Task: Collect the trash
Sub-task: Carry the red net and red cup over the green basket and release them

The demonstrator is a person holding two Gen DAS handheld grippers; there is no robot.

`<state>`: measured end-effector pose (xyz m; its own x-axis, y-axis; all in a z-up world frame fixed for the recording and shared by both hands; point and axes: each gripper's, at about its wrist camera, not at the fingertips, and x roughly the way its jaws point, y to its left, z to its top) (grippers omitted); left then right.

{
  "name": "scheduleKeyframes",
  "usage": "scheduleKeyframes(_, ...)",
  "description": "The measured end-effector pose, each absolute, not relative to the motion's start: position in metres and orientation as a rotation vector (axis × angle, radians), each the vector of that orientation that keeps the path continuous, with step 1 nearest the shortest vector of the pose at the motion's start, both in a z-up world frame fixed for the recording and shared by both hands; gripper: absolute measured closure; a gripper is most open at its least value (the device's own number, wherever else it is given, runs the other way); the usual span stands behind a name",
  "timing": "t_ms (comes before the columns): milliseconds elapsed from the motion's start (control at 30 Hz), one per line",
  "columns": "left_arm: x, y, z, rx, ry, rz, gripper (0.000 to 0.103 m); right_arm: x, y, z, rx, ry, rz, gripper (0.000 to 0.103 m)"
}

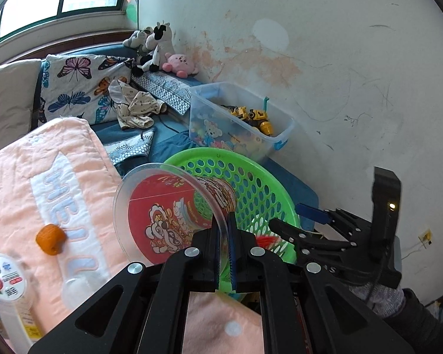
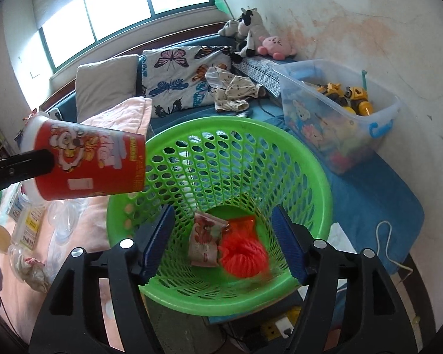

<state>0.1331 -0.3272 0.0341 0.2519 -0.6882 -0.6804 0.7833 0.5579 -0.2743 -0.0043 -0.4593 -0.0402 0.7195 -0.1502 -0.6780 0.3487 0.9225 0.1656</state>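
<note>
My right gripper [image 2: 221, 242], released above the green perforated plastic basket [image 2: 310, 159]; left gripper [image 1: 225, 230] clamps red printed paper cup [image 1: 174, 206] beside its rim, which I judge goes in next.

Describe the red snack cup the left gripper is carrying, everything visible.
The red snack cup looks like printed paper, with cartoon lion-dance art, yellow lettering and a clear plastic lid over its wide mouth. It lies tipped on its side, in the air beside the green basket rim, above the pink blanket. The left gripper has its jaws shut on the lid's edge; nothing else touches it.
</note>
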Motion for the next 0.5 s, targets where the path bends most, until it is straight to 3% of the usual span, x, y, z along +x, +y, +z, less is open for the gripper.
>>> scheduleKeyframes(500, 0.143, -0.355, 0.012, 0.131, 0.931, -0.974, 0.093, -0.026, -0.468, -0.036, 0.277, 0.69, -0.288, 0.032)
